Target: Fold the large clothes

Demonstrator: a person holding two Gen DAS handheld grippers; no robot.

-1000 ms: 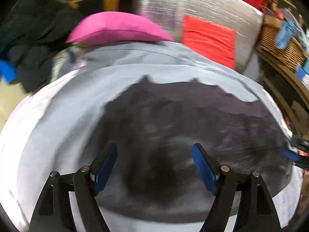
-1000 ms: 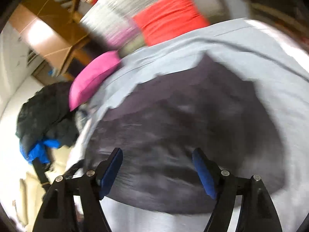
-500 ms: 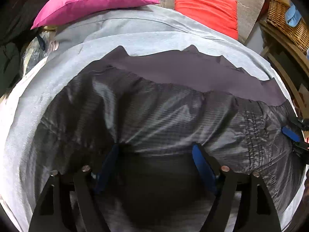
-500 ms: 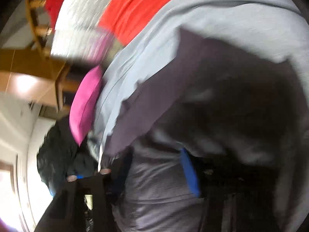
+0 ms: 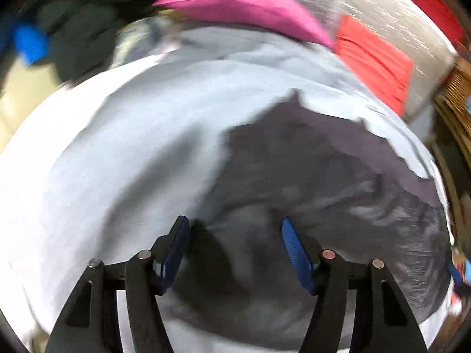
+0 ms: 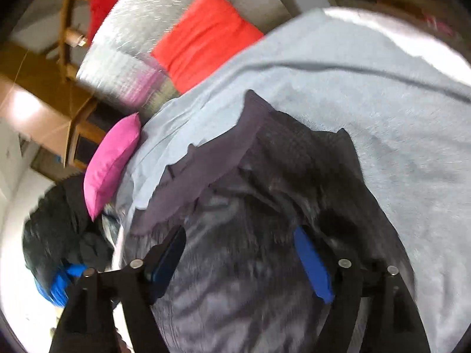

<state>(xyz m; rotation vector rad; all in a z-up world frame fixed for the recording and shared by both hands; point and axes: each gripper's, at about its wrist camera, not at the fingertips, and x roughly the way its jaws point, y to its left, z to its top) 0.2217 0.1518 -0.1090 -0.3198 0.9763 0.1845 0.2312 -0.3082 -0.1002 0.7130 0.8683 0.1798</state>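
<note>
A large dark grey garment (image 5: 323, 191) lies spread on a pale blue-grey sheet (image 5: 117, 161); its purple-grey lining shows along the far edge. My left gripper (image 5: 235, 235) hangs low over the garment's left edge. Its jaws are closing, and the blue pads still stand apart without pressing on cloth. In the right wrist view the garment (image 6: 250, 294) fills the lower middle, on the sheet (image 6: 382, 103). My right gripper (image 6: 241, 253) is just above it. Its jaws are opening and stand wide, with the cloth lying loose beneath them. Both views are blurred.
A pink pillow (image 5: 235, 0) and a red cushion (image 5: 374, 58) lie at the far end against a silver padded panel. A heap of dark clothes (image 5: 79, 38) with a blue piece lies at the left. A wicker basket (image 5: 456, 97) stands at the right, and wooden furniture (image 6: 38, 111) behind.
The left gripper has shifted left, so bare sheet now shows beside the garment that filled its view. The right gripper's jaws, narrow around cloth half a second ago, now stand wide.
</note>
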